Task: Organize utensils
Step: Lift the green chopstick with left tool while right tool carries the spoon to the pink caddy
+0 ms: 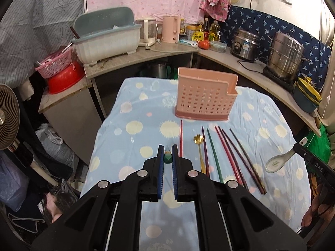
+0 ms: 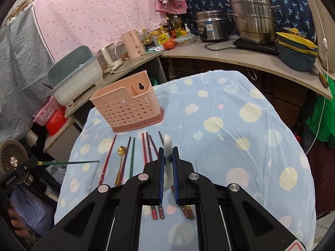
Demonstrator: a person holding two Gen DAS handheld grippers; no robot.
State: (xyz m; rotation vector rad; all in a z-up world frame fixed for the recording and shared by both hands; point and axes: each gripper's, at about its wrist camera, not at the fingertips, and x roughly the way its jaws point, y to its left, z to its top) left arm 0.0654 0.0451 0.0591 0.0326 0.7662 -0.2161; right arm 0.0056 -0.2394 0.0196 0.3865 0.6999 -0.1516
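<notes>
A pink perforated utensil holder (image 1: 205,96) (image 2: 129,108) stands upright at the far side of the blue spotted tablecloth (image 1: 134,113). My left gripper (image 1: 167,148) is shut on the end of a green chopstick (image 2: 69,162), held level above the cloth. My right gripper (image 2: 168,149) is shut on the handle of a white ceramic spoon (image 1: 276,163) (image 2: 167,144), lifted off the table. On the cloth in front of the holder lie several chopsticks (image 1: 230,154), red, dark and green, and a gold spoon (image 1: 199,144) (image 2: 121,159).
A curved counter (image 1: 240,62) wraps behind the table with a rice cooker (image 1: 245,44), a steel steamer pot (image 1: 284,56), bottles and a pink kettle (image 1: 170,29). A dish drainer (image 1: 106,37), a red basin (image 1: 65,77) and a fan (image 1: 8,115) stand left.
</notes>
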